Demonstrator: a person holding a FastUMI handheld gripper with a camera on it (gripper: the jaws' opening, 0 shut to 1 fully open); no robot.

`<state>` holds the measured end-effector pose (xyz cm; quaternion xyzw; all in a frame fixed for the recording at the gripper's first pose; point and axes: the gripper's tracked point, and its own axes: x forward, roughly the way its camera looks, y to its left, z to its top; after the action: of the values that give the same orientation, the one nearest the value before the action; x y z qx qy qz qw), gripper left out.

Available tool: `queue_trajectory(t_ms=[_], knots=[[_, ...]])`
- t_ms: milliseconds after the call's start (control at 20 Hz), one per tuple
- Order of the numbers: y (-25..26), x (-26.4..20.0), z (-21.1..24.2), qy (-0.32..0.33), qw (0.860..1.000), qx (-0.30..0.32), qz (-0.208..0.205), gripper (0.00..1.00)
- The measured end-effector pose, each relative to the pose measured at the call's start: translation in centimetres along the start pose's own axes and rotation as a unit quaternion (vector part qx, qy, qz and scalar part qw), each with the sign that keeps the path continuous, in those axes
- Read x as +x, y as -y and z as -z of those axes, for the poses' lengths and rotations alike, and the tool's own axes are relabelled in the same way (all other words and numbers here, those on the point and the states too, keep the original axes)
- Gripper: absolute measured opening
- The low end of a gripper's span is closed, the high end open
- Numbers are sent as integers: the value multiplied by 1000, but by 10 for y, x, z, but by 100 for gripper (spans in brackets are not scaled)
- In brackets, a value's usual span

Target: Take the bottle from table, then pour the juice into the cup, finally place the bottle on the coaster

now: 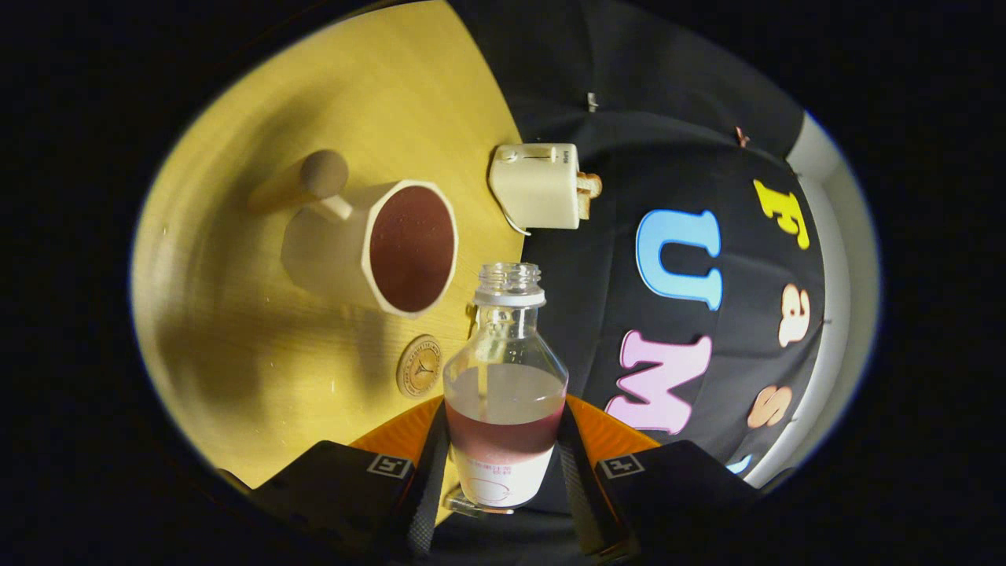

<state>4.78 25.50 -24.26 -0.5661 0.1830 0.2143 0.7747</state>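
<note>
1. Yellow desk point(259, 330) holds the cup point(393, 248), full of juice.
2. Tongs point(503, 464) squeeze the bottle point(505, 393), held upright.
3. Coaster point(419, 365) lies just ahead, near the left finger, before the cup.

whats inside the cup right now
The cup is tilted toward the camera, and dark red juice covers its whole inside. The cup's bottom is hidden under the liquid. The hand-held gripper holds the open bottle, with some juice left in it.
</note>
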Motion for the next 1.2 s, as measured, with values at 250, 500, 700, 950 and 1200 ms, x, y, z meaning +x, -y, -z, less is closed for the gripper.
queue_trajectory(t_ms=[250, 500, 700, 950, 1200], knots=[[-1, 3, -5, 19, 980, 197, -12, 71], [4, 4, -15, 69, 921, 381, -34, 71], [6, 12, -11, 86, 866, 488, -61, 72], [34, 29, 9, 114, 804, 582, -39, 73], [65, 71, 47, 126, 738, 663, 7, 74]])
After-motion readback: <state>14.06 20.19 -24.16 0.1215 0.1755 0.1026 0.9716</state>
